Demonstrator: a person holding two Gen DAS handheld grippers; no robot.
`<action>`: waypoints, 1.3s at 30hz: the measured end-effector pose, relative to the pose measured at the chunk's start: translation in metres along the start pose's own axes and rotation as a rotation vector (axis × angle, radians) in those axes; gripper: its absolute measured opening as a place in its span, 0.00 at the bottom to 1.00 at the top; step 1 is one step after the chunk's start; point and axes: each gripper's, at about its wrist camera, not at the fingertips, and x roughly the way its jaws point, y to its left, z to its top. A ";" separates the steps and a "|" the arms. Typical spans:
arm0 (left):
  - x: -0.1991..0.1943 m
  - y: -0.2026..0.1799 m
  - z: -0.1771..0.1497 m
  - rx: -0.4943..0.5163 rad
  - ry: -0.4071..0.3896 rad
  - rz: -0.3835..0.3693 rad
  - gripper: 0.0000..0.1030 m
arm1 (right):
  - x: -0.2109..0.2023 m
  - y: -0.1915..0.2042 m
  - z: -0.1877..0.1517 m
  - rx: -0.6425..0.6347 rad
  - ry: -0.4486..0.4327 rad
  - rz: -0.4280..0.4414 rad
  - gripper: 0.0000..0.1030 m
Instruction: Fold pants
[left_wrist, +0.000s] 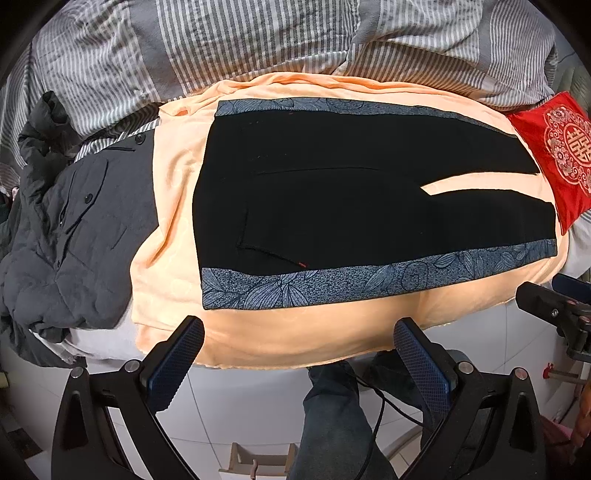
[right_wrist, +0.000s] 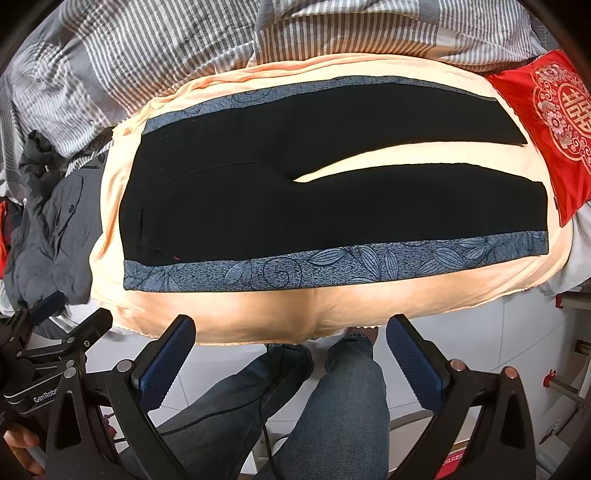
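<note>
Black pants (left_wrist: 332, 199) (right_wrist: 295, 199) lie flat on a peach blanket (left_wrist: 295, 332) (right_wrist: 258, 314), waistband to the left and both legs running right with a narrow gap between them. A blue leaf-patterned stripe (left_wrist: 369, 284) (right_wrist: 332, 266) runs down each outer seam. My left gripper (left_wrist: 299, 328) hangs open at the bed's near edge, below the pants, with nothing between its fingers. My right gripper (right_wrist: 291, 325) is open too, just short of the blanket's edge. The left gripper (right_wrist: 55, 332) also shows in the right wrist view at the lower left.
A grey-striped duvet (left_wrist: 258, 40) (right_wrist: 147, 48) is bunched along the far side. A dark grey jacket (left_wrist: 74, 229) (right_wrist: 48, 229) lies left of the blanket, and a red embroidered cushion (left_wrist: 554, 155) (right_wrist: 546, 122) lies at the right. A person's jeans-clad legs (right_wrist: 332, 406) stand on white floor tiles below.
</note>
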 end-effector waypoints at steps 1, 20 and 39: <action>0.000 -0.001 0.001 0.000 0.001 0.001 1.00 | 0.000 0.000 0.000 0.002 -0.001 0.000 1.00; 0.006 -0.008 0.008 0.055 0.020 0.019 1.00 | 0.006 -0.014 -0.002 0.076 0.002 0.027 1.00; 0.025 -0.013 0.014 0.033 0.054 0.023 1.00 | 0.023 -0.025 0.009 0.082 0.009 0.060 1.00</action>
